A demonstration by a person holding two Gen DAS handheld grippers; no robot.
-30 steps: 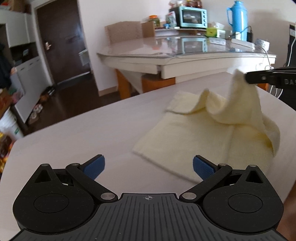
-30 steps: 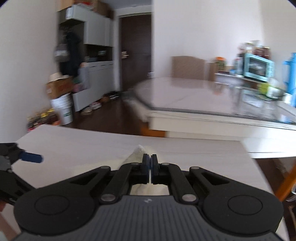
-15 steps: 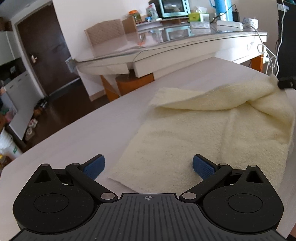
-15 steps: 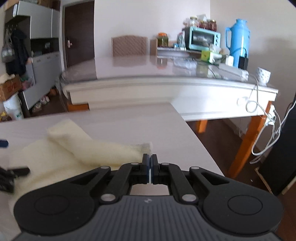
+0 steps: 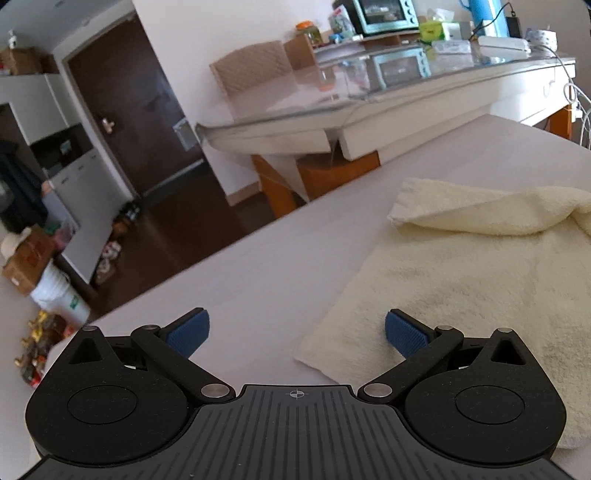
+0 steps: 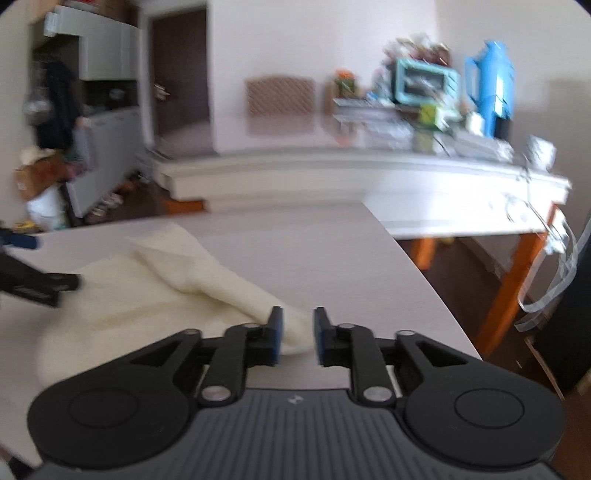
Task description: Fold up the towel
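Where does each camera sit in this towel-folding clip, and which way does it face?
Left wrist: on the left gripper, looking across the table at the towel's near corner; its own wide-apart fingers show.
Right wrist: on the right gripper, facing the far side table; its jaws are opening, with the towel's folded edge between them, and the left gripper shows at the picture's left.
Shared: towel, table, blue flask, toaster oven.

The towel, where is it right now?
The towel lies on the pale table, right of the left gripper; one corner sits between the opening right gripper jaws.
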